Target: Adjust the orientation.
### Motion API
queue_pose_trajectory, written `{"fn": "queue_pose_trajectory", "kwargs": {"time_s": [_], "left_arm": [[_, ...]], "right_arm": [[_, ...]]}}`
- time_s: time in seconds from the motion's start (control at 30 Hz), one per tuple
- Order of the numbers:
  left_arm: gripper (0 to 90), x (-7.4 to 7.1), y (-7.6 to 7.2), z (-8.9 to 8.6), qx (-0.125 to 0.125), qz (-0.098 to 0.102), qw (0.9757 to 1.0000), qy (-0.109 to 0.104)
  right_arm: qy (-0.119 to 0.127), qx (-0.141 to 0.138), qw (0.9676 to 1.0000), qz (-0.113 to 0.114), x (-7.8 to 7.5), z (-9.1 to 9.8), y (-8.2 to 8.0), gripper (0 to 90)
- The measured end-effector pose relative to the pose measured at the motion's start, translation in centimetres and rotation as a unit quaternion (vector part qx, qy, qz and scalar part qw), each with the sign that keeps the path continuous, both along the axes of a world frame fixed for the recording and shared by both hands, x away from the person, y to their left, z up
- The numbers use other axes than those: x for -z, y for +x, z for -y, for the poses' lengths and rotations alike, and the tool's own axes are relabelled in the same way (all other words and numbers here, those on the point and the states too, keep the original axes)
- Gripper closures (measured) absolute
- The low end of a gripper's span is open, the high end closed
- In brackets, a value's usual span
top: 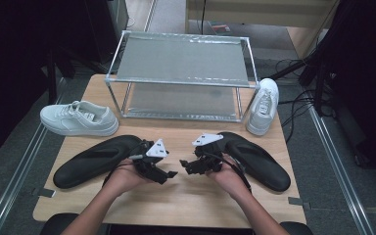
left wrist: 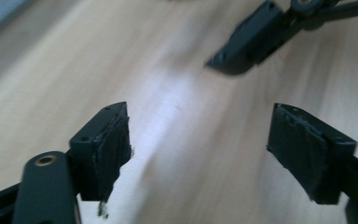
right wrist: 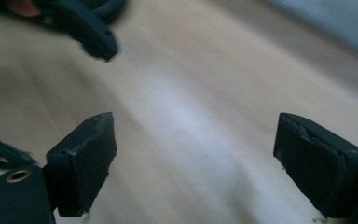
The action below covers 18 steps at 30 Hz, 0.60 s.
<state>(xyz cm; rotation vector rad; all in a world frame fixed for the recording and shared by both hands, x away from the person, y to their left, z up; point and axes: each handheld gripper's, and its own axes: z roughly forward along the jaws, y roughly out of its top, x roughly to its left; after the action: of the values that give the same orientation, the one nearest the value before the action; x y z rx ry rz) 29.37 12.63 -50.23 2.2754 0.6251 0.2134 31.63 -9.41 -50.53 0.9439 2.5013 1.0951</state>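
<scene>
- Two white lace-up sneakers are seen: left sneaker (top: 79, 119) on its sole at the table's left edge, right sneaker (top: 263, 105) beside the metal rack (top: 181, 73)
- Left gripper (top: 172, 174) and right gripper (top: 184, 163) are held wide apart-jawed, gripping nothing, well nearer than both sneakers

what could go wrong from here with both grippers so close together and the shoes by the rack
The left gripper and right gripper face each other, both open and empty, with little gap between them; they might knock together. The white sneaker at the table's left edge partly overhangs it, so a nudge may tip it off. The white sneaker by the metal two-shelf rack sits near its post, leaving tight approach room.
</scene>
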Motion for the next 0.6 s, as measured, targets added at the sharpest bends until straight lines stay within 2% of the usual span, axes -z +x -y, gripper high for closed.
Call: {"fn": "queue_pose_trajectory", "kwargs": {"time_s": [0.03, 0.1, 0.13, 0.17, 0.23, 0.3, 0.33, 0.4, 0.43, 0.47, 0.53, 0.6], "left_arm": [[27.8, -0.1, 0.1, -0.2, -0.005, -0.004, 0.9998, -0.017], [30.5, -0.2, 0.3, -0.7, -0.014, -0.034, 0.9975, -0.06], [31.3, -0.3, 0.4, -0.9, -0.018, -0.049, 0.9964, -0.067], [34.2, -0.3, 0.3, -1.0, -0.025, -0.055, 0.9959, -0.068], [36.4, -0.3, 0.1, -1.5, -0.024, -0.044, 0.9961, -0.072], [38.7, -0.2, -0.3, -2.0, -0.022, -0.041, 0.9952, -0.086], [40.0, -0.1, -0.4, -2.1, -0.022, -0.041, 0.9952, -0.086], [42.4, -0.1, -0.7, -2.3, -0.02, -0.032, 0.9971, -0.066], [42.8, -0.2, -0.8, -2.3, -0.022, -0.037, 0.9977, -0.052], [44.1, -0.2, -0.7, -2.4, -0.023, -0.048, 0.9974, -0.05], [48.0, -0.4, -0.7, -2.4, -0.024, -0.067, 0.9955, -0.062], [44.1, -0.5, -0.7, -2.3, -0.022, -0.071, 0.9951, -0.064]], "right_arm": [[0.0, -0.001, 0.9999, 0.01, -0.4, 0.2, 0.0, 13.8], [0.012, -0.006, 0.9997, 0.021, -0.8, 0.8, -0.1, 13.5], [0.014, -0.006, 0.9996, 0.024, -0.9, 1.0, -0.2, 13.6], [0.017, -0.008, 0.9997, 0.018, -0.9, 1.2, -0.3, 13.8], [0.026, -0.027, 0.9993, 0.008, -0.9, 1.6, -0.4, 13.7], [0.038, -0.035, 0.9987, 0.002, -1.0, 1.9, -0.6, 13.4], [0.048, -0.039, 0.9981, -0.003, -1.1, 2.2, -0.6, 13.1], [0.06, -0.041, 0.9974, -0.003, -1.2, 2.6, -0.7, 13.1], [0.061, -0.041, 0.9973, -0.003, -1.2, 2.7, -0.8, 13.1], [0.061, -0.044, 0.9972, -0.002, -1.3, 2.9, -0.8, 13.1], [0.05, -0.045, 0.9977, 0.004, -1.2, 3.0, -1.0, 13.8], [0.044, -0.049, 0.9978, 0.007, -1.1, 2.9, -1.1, 15.4]]}}
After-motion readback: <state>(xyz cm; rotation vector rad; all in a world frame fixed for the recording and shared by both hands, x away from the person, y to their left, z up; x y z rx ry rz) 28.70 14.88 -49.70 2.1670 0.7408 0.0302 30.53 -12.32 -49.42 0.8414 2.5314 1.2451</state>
